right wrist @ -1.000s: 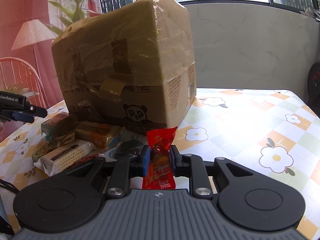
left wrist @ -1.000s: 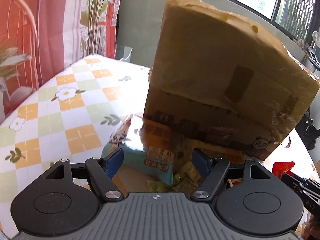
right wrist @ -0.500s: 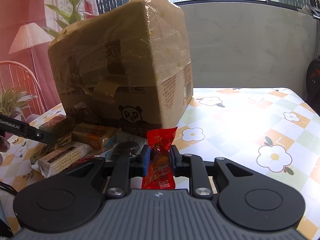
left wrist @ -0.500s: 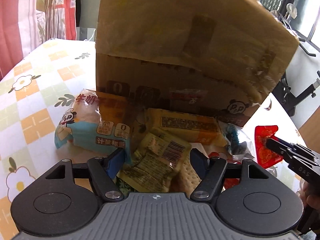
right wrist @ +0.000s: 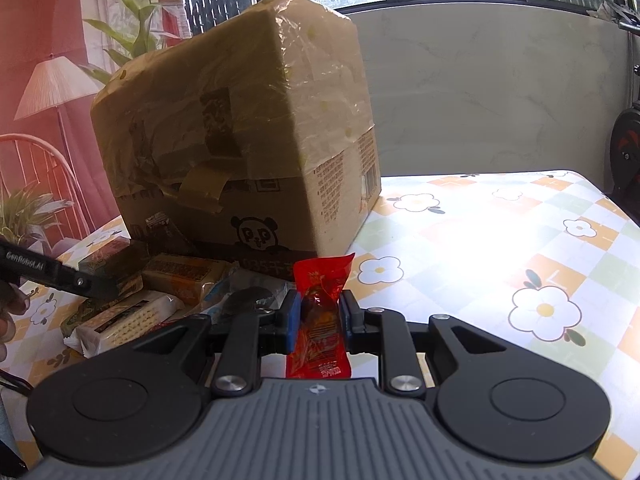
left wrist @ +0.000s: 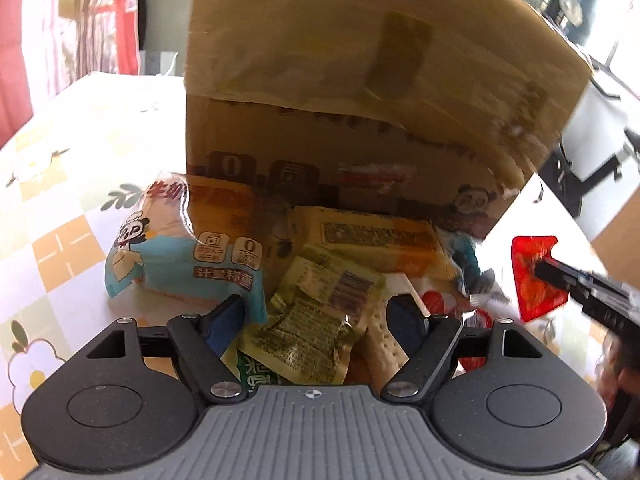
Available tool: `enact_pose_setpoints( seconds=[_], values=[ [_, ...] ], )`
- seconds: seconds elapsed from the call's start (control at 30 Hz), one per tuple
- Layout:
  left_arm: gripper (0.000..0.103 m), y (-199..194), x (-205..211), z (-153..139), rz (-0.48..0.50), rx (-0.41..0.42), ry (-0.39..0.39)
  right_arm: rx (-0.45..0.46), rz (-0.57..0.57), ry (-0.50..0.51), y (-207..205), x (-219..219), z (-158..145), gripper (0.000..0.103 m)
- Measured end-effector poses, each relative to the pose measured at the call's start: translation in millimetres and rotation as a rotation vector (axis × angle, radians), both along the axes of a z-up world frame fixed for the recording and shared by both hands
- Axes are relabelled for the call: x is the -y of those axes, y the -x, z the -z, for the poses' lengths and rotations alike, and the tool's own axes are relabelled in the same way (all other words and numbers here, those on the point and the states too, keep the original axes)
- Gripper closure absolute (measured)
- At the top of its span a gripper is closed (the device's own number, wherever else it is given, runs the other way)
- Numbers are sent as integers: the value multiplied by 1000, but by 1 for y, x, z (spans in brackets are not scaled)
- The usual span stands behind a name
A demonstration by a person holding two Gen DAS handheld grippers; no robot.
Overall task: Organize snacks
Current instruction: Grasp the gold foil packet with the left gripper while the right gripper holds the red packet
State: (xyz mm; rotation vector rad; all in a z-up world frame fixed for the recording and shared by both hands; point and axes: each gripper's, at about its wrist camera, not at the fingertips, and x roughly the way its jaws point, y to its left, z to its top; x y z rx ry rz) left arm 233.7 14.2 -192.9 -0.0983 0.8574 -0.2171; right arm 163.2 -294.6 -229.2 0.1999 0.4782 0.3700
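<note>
Red packet: we found the red packet (right wrist: 320,312) upright in front of the box (right wrist: 240,140), near the corner with the panda print, lifted off the table (right wrist: 500,240).
Right gripper: we saw the right gripper (right wrist: 319,312) clamped on the red packet, a blue pad pressing each side of it, in front of the box.
Snack pile: we noted the pile at the foot of the box, touching its printed side.
Green packet: we saw the green packet (left wrist: 316,320) on top of the pile, further from the box than the yellow one, its barcode up.
Left gripper: we saw the left gripper (left wrist: 316,320) above the pile in front of the box, its jaws apart and just opening wider, the green packet between the pads, neither pad pressing it.
Blue bag: we saw the blue bag (left wrist: 188,252) leaning at the box's left end, in the left wrist view.
Yellow packet: we saw the yellow packet (left wrist: 376,240) flat against the box's base.
Crackers: we noted the crackers (right wrist: 128,320) at the outer edge of the pile, away from the box.
Table: we saw the flowered table under the box, bare to its right in the right wrist view.
</note>
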Motion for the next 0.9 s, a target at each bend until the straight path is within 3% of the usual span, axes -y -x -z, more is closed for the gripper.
enact_pose_setpoints(
  seconds=[0.07,0.47,0.77,0.9],
  values=[
    [22,2,5,1,18,16,-34,-1,1,-2,0,0,0,81],
    [27,1,-15,3,37,-1,18,-4,1,-2,0,0,0,81],
    [34,2,2,11,83,8,-130,-12,3,-4,-1,0,1,81],
    [34,3,1,13,68,15,-127,-15,0,-3,-2,0,1,81]
  ],
)
